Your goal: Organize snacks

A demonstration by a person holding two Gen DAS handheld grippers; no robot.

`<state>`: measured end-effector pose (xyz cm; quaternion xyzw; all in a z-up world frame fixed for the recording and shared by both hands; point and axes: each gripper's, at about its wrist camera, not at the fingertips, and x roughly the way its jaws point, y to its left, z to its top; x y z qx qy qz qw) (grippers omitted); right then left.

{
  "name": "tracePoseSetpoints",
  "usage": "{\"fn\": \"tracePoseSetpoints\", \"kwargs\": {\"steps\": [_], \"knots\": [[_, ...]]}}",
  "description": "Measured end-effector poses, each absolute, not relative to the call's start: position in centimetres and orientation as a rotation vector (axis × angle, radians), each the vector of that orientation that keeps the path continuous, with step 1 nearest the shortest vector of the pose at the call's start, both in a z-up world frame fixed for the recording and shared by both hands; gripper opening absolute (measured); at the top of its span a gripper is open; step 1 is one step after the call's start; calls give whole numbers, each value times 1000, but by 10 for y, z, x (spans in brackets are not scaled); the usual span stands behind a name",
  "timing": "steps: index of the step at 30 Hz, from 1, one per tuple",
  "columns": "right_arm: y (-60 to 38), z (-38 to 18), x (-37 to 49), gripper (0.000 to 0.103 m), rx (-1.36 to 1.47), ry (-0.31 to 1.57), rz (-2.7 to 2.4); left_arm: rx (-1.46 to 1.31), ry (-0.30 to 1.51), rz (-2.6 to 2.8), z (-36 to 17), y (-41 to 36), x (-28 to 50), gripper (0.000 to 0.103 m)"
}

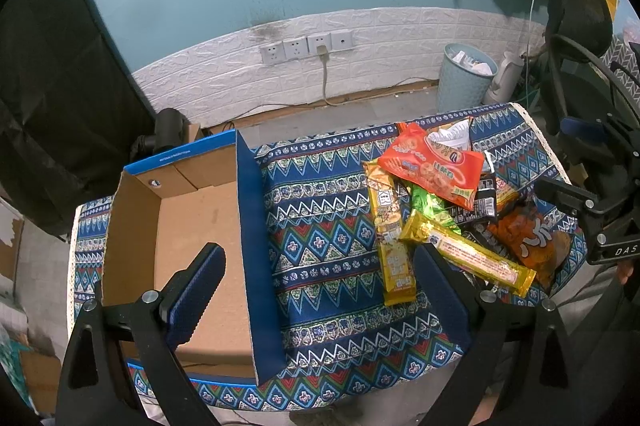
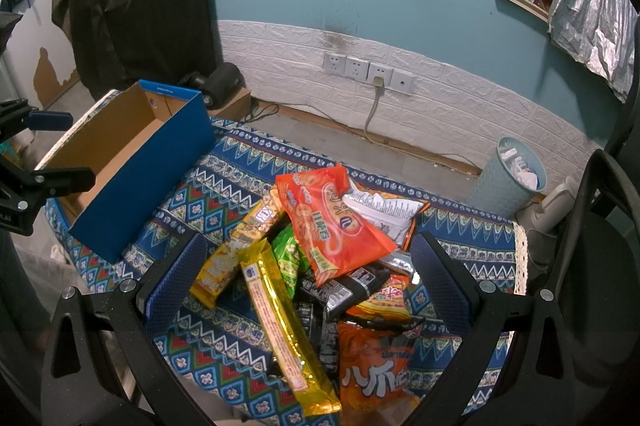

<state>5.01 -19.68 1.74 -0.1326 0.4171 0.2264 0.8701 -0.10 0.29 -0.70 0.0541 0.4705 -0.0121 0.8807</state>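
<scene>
A pile of snack packets lies on the patterned cloth: a red-orange bag [image 1: 434,165] [image 2: 332,222] on top, a long gold bar [image 1: 468,252] [image 2: 286,326], a yellow packet [image 1: 390,242] [image 2: 236,250], a green packet [image 1: 430,207] [image 2: 289,258], black packets [image 2: 344,292] and an orange bag [image 1: 528,238] [image 2: 374,374]. An open blue cardboard box [image 1: 188,238] [image 2: 132,161] stands left of the pile, nothing in it. My left gripper [image 1: 320,294] is open, above the box's right wall. My right gripper [image 2: 306,278] is open, above the pile.
The cloth-covered table [image 1: 328,250] ends near a white brick-patterned wall with sockets [image 1: 308,45]. A pale blue waste bin [image 1: 464,77] [image 2: 508,173] stands on the floor beyond. A black office chair [image 1: 576,25] is at the right. The right gripper's body shows in the left wrist view [image 1: 592,214].
</scene>
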Motion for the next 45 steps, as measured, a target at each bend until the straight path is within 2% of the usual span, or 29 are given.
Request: {"fn": "tracePoseSetpoints", "kwargs": {"steps": [33, 38, 45], "knots": [[-203, 10, 49, 100, -277, 892, 473, 130, 1042, -26, -27, -4, 10, 96], [-208, 0, 57, 100, -280, 927, 464, 112, 1105, -35, -46, -6, 21, 96], [-228, -32, 69, 100, -281, 1067, 399, 127, 1202, -22, -83, -17, 36, 96]]}}
